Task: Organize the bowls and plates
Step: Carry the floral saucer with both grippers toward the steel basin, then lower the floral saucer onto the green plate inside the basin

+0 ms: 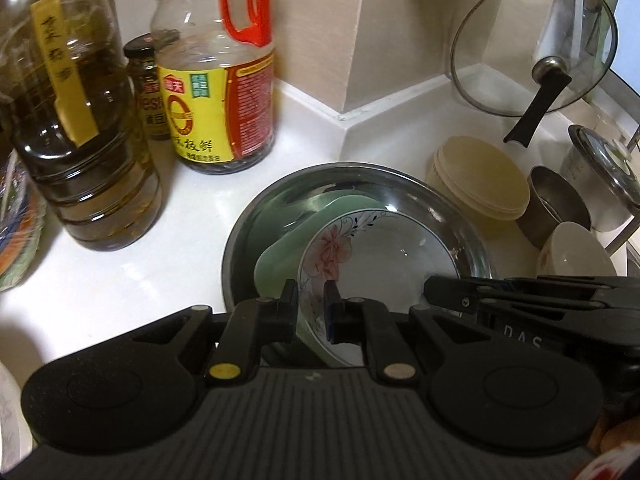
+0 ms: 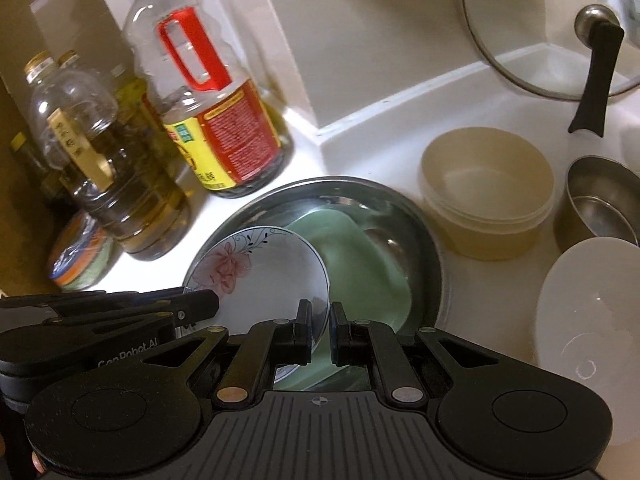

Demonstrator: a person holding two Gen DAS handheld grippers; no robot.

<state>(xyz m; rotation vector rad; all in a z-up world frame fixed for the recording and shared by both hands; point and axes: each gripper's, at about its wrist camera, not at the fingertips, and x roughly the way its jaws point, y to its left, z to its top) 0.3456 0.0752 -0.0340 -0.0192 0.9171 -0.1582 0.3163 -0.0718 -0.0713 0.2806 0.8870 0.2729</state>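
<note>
**Left wrist view: flowered bowl held by both tongs over the metal basin, sorting partly done**

1. Left side. Oil bottle (image 1: 80,128), small jar (image 1: 146,84) and soy sauce bottle (image 1: 218,96) stand on the white surface (image 1: 132,268). None belongs to the task.

2. Centre. A metal basin (image 1: 460,216) holds a green bowl (image 1: 288,240) lying tilted on its side. The flowered bowl (image 1: 372,252), also tilted, sits in front of it, touching or nearly so. The left tongs (image 1: 312,304) are clamped on the flowered bowl's near rim, one finger inside and one outside. In the right wrist view the right tongs (image 2: 320,324) are clamped on the same bowl's opposite rim. Judgement: this bowl is mid-transfer; whether into or out of the basin cannot be told.

3. Right side. Stacked cream bowls (image 1: 480,184) already look nested. A metal cup (image 1: 556,204) and a white bowl (image 1: 576,252) lie loose beside them, apparently unsorted. A glass lid (image 1: 532,40) leans against the wall.
</note>
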